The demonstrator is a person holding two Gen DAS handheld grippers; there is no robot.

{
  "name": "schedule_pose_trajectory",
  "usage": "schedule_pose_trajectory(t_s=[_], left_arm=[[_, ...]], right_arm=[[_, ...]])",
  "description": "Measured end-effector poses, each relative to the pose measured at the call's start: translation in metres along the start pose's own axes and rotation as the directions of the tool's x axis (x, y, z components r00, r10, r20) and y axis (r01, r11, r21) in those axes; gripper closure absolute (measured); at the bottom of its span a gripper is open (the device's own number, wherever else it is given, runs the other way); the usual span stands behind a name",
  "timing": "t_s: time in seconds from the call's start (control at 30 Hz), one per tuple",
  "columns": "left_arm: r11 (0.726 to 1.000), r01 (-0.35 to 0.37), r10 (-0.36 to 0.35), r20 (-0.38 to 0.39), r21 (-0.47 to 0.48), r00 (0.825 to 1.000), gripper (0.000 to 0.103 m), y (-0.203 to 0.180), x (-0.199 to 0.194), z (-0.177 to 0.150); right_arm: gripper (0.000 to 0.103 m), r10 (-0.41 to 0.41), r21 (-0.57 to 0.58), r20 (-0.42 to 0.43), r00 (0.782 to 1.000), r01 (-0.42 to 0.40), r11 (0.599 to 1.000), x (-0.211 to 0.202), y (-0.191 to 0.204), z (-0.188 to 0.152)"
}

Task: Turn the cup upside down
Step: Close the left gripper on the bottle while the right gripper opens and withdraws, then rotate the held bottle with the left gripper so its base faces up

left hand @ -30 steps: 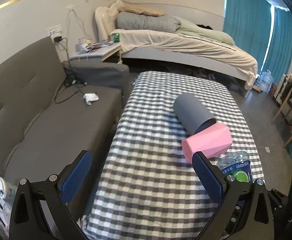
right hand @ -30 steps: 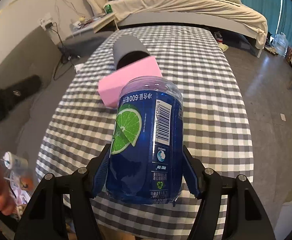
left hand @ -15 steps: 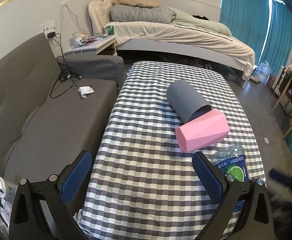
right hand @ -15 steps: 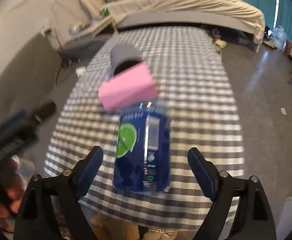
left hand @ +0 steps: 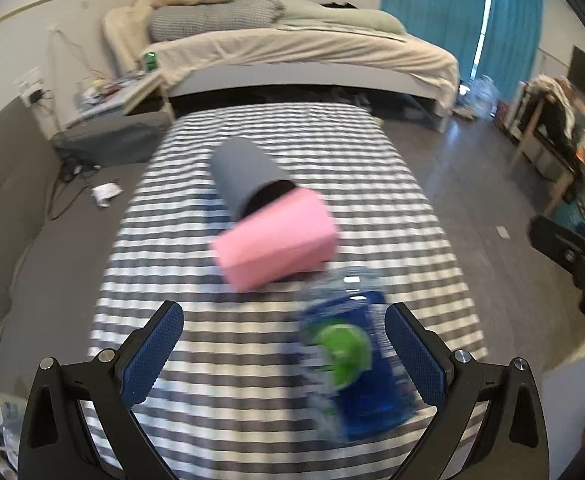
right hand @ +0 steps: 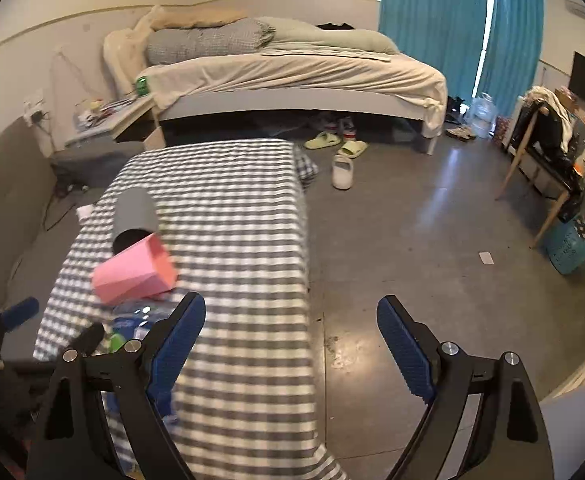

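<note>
A grey cup (left hand: 244, 176) lies on its side mid-table, its dark mouth facing a pink faceted cup (left hand: 276, 240), also on its side and touching it. A blue bottle (left hand: 352, 360) with a lime label sits in front of the pink cup, blurred. My left gripper (left hand: 284, 312) is open, with the bottle between its fingers close to the right one. My right gripper (right hand: 292, 302) is open and empty, over the table's right edge and the floor. The right wrist view shows the grey cup (right hand: 134, 212), the pink cup (right hand: 132, 272) and part of the bottle (right hand: 132, 320).
The table (left hand: 220, 380) has a grey-white checked cloth. A grey sofa (left hand: 8, 216) runs along its left side, and a bed (right hand: 292, 76) stands behind. Slippers (right hand: 342, 168) lie on the bare floor to the right. A chair (right hand: 548, 136) and a blue basket (right hand: 572, 244) are at far right.
My right gripper opened and let go of the blue bottle, then swung right, off the table. My left gripper moved right, so the bottle now sits between its fingers.
</note>
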State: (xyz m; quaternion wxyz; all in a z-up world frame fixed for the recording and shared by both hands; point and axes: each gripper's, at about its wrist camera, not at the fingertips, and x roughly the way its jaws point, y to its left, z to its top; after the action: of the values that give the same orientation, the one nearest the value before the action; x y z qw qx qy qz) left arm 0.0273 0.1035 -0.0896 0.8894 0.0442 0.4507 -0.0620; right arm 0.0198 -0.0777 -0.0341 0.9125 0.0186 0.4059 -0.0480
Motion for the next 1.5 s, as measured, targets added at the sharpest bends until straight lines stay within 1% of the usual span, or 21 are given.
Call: schedule_pose_trajectory(t_s=[0.07, 0.17, 0.23, 0.33, 0.4, 0.43, 0.47, 0.53, 0.63, 0.7, 0.8, 0.87, 0.97, 1.1, 1.2, 1.3, 1.4, 1.5], left_arm=[[1.000, 0.018, -0.018, -0.023, 0.004, 1.000, 0.000, -0.009, 0.007, 0.003], [1.000, 0.031, -0.031, -0.059, 0.000, 0.998, 0.001, -0.017, 0.018, 0.004], [0.999, 0.043, -0.043, -0.093, -0.009, 0.995, 0.001, -0.017, 0.029, 0.004], [0.998, 0.045, -0.050, -0.140, -0.036, 0.989, 0.002, -0.014, 0.044, 0.002], [0.996, 0.064, -0.074, -0.168, -0.068, 0.983, 0.003, -0.008, 0.052, 0.003], [0.994, 0.073, -0.086, -0.178, -0.077, 0.980, 0.010, -0.006, 0.054, 0.005], [0.992, 0.090, -0.105, -0.191, -0.085, 0.976, 0.013, -0.005, 0.055, 0.006], [0.988, 0.121, -0.140, -0.216, -0.096, 0.966, 0.026, -0.005, 0.059, 0.008], [0.987, 0.134, -0.151, -0.226, -0.088, 0.962, 0.026, -0.007, 0.057, 0.011], [0.983, 0.154, -0.172, -0.221, -0.096, 0.960, 0.026, -0.005, 0.054, 0.012], [0.982, 0.162, -0.178, -0.186, -0.098, 0.966, 0.027, -0.001, 0.045, 0.016], [0.984, 0.156, -0.166, -0.134, -0.084, 0.977, 0.027, 0.002, 0.032, 0.020], [0.986, 0.150, -0.155, -0.070, -0.069, 0.985, 0.027, 0.004, 0.019, 0.023], [0.990, 0.137, -0.137, -0.004, -0.039, 0.991, 0.027, 0.006, 0.005, 0.021], [0.993, 0.119, -0.119, 0.031, -0.017, 0.992, 0.027, 0.004, 0.000, 0.014], [0.994, 0.104, -0.105, 0.025, 0.017, 0.994, 0.027, 0.001, 0.002, 0.010], [0.994, 0.109, -0.110, 0.034, 0.016, 0.993, 0.027, 0.002, 0.002, 0.009], [0.994, 0.103, -0.105, 0.046, 0.038, 0.993, 0.027, -0.002, 0.004, 0.009]], right_arm=[[0.015, 0.013, 0.020, -0.007, 1.000, -0.013, 1.000, 0.004, -0.002, 0.003], [0.015, 0.024, -0.001, -0.013, 1.000, -0.024, 1.000, 0.009, 0.002, 0.004], [0.015, 0.029, -0.013, -0.016, 0.999, -0.029, 0.999, 0.012, 0.004, 0.003], [0.015, 0.030, 0.001, -0.025, 0.999, -0.030, 1.000, 0.019, 0.005, 0.005], [0.015, 0.033, 0.003, -0.029, 0.999, -0.033, 0.999, 0.025, 0.005, 0.006], [0.015, 0.032, -0.002, -0.033, 0.999, -0.032, 0.999, 0.027, 0.006, 0.005], [0.015, 0.028, -0.007, -0.039, 0.999, -0.028, 1.000, 0.030, 0.006, 0.005], [0.015, 0.026, -0.007, -0.049, 0.998, -0.027, 1.000, 0.034, 0.006, 0.004], [0.015, 0.029, 0.002, -0.051, 0.998, -0.029, 1.000, 0.037, 0.005, 0.006], [0.015, 0.027, -0.001, -0.049, 0.998, -0.027, 1.000, 0.038, 0.005, 0.006], [0.015, 0.025, -0.003, -0.049, 0.998, -0.025, 1.000, 0.038, 0.006, 0.006], [0.015, 0.026, -0.005, -0.045, 0.999, -0.026, 1.000, 0.035, 0.006, 0.006], [0.015, 0.024, -0.009, -0.033, 0.999, -0.024, 1.000, 0.030, 0.007, 0.005], [0.015, 0.020, -0.009, -0.024, 1.000, -0.020, 1.000, 0.024, 0.008, 0.003], [0.015, 0.019, -0.003, -0.021, 1.000, -0.019, 1.000, 0.020, 0.007, 0.002], [0.015, 0.026, 0.003, -0.011, 1.000, -0.026, 1.000, 0.014, 0.007, 0.001], [0.015, 0.023, 0.001, -0.007, 1.000, -0.023, 1.000, 0.011, 0.008, 0.001], [0.015, 0.022, -0.002, -0.005, 1.000, -0.022, 1.000, 0.011, 0.010, 0.001]])
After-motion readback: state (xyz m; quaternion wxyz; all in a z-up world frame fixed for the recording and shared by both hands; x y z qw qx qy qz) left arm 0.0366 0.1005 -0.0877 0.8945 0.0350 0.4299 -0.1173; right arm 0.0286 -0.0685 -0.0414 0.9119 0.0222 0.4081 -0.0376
